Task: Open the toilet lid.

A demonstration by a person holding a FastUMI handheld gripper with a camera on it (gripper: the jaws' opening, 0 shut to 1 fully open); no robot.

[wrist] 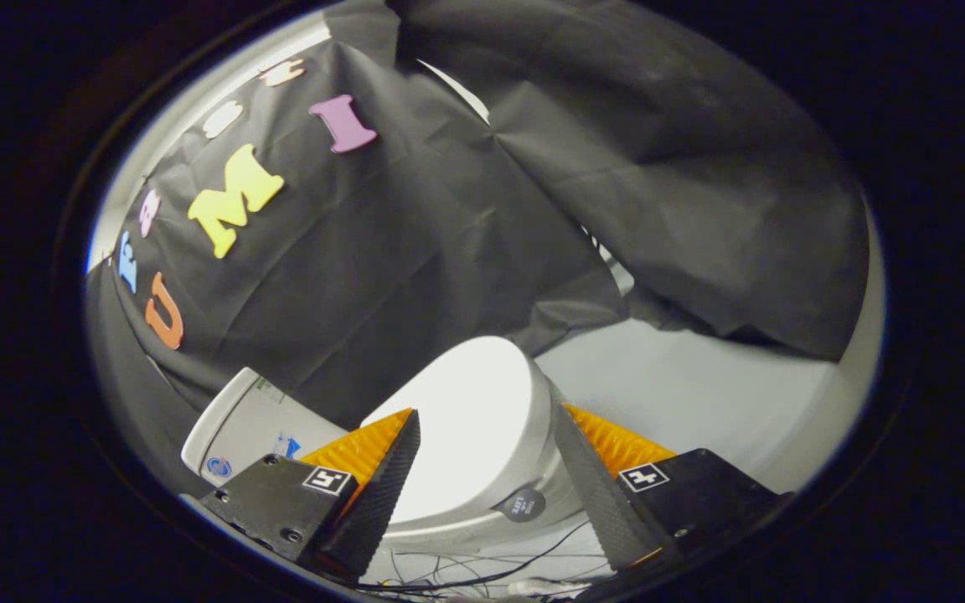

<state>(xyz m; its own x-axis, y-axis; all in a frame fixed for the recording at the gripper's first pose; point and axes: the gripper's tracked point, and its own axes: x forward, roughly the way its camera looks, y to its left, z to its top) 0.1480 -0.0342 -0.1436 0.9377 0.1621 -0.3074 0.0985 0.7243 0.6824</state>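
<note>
A handheld gripper [482, 435] hung over a white toilet inside a cloth-walled booth, its two fingers [382, 494] spread wide apart and gripping nothing. The closed toilet lid [470, 423] lay between and just beyond the fingers, flat on the seat, with neither finger seen pressing on it. A small dark round sticker [523, 505] sat on the seat rim near the right finger. The tank [248, 423] stood to the left of the lid, against the draped black cloth [415, 251]. Thin dark cables [482, 574] trailed across the pale floor [700, 385] at the near side, below the bowl.
</note>
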